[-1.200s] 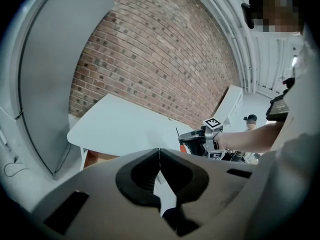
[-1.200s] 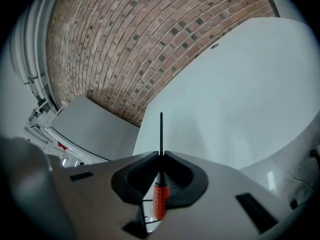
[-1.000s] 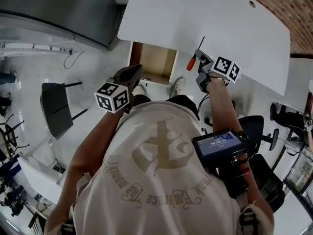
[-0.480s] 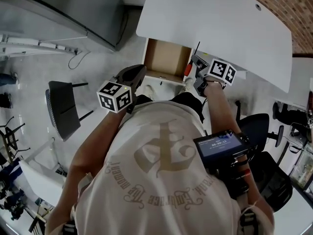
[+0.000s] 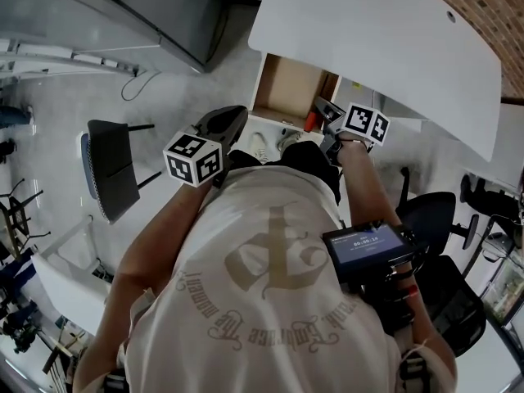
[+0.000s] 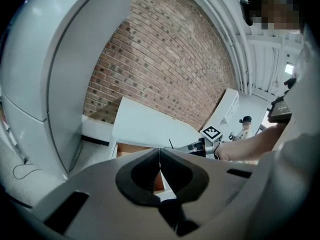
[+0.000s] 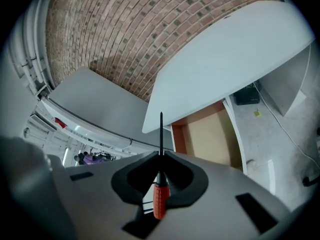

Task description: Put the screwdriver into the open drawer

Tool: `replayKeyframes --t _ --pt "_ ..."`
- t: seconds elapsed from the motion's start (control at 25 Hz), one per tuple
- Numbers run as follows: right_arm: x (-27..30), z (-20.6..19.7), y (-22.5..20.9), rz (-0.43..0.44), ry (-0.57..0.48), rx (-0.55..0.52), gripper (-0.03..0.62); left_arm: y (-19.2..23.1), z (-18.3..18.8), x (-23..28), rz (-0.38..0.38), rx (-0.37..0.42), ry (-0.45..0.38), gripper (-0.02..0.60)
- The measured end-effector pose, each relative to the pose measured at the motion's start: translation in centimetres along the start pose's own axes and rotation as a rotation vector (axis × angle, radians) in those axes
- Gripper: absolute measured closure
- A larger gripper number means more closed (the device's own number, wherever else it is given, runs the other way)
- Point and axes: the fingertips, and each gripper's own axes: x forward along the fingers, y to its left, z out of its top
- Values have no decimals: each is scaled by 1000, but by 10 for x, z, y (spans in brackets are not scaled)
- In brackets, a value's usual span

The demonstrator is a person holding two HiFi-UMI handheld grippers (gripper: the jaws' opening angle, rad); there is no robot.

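The screwdriver (image 7: 159, 200) has a red handle and a thin black shaft that sticks out ahead of the jaws. My right gripper (image 7: 161, 155) is shut on the shaft just above the handle. In the head view the right gripper (image 5: 322, 113) hangs at the right front corner of the open drawer (image 5: 288, 88), a shallow brown box under the white desk (image 5: 385, 47), with the red handle (image 5: 309, 123) below it. The drawer (image 7: 212, 134) lies just ahead and to the right. My left gripper (image 5: 228, 121) is shut and holds nothing (image 6: 160, 153), left of the drawer front.
A black chair (image 5: 108, 170) stands on the floor at the left and an office chair (image 5: 430, 215) at the right. A big grey cabinet (image 5: 123, 6) fills the far left. The person's shoes (image 5: 262, 144) are below the drawer front. A screen device (image 5: 364, 249) is strapped to the right forearm.
The right gripper has carried the screwdriver leftward off the desk top to the drawer's right front corner. The left gripper has drifted slightly toward the drawer, still shut.
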Motion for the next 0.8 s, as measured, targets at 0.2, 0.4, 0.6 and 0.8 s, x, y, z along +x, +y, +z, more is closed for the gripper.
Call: replayKeyframes --t 0.2,0.4,0.6,0.8 --pt "24 -11 -16 -16 59 3 545 5 -12 8 8 -19 44 561" --pt "47 -20 -37 -44 103 6 545 8 -38 13 17 -55 101 560" --pt "58 -18 -53 -68 102 8 545 6 -47 22 32 -90 108 560" --pt "81 -12 -74 -100 93 -4 545 14 -59 38 33 -106 127 561"
